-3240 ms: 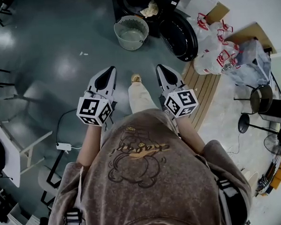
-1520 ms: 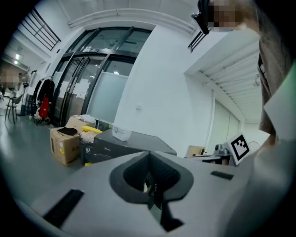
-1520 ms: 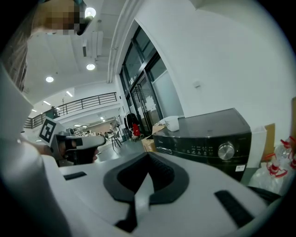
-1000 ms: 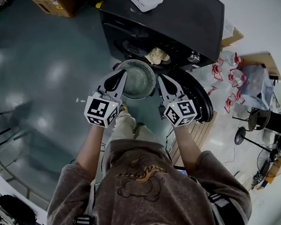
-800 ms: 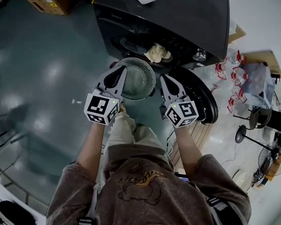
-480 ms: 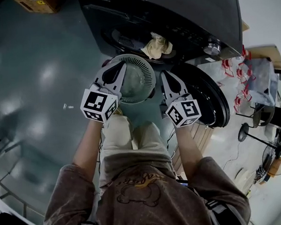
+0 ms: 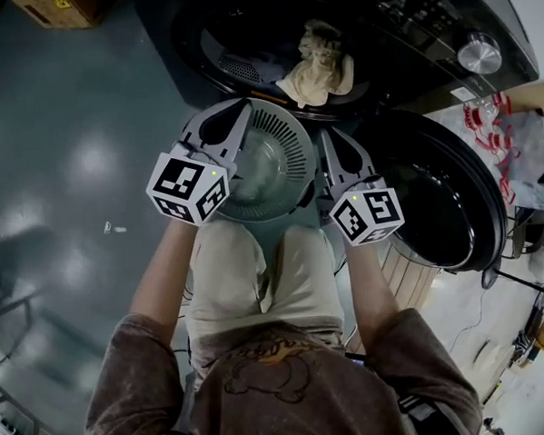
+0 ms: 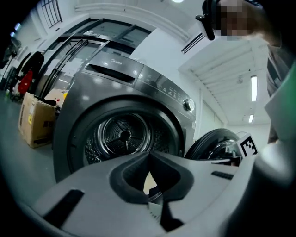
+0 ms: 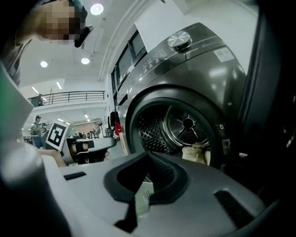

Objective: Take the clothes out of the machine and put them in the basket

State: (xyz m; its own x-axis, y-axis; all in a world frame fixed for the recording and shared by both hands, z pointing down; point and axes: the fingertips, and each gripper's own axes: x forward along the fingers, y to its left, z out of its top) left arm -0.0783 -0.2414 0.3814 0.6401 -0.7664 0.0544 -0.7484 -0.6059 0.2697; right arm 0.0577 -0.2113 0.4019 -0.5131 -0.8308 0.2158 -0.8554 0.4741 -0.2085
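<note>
Before the machine, set down the basket, gripped by its rim with left claw and right claw both clamped on opposite edges. Land it level, just under the cloth lying at the machine's mouth (door swung wide right), then release one claw at a time and reach in.

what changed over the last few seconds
The person walked up to the machine and crouched; the left gripper and right gripper came down beside the basket. Both stayed shut, holding nothing. The basket, open door and cloth in the opening stayed put.
</note>
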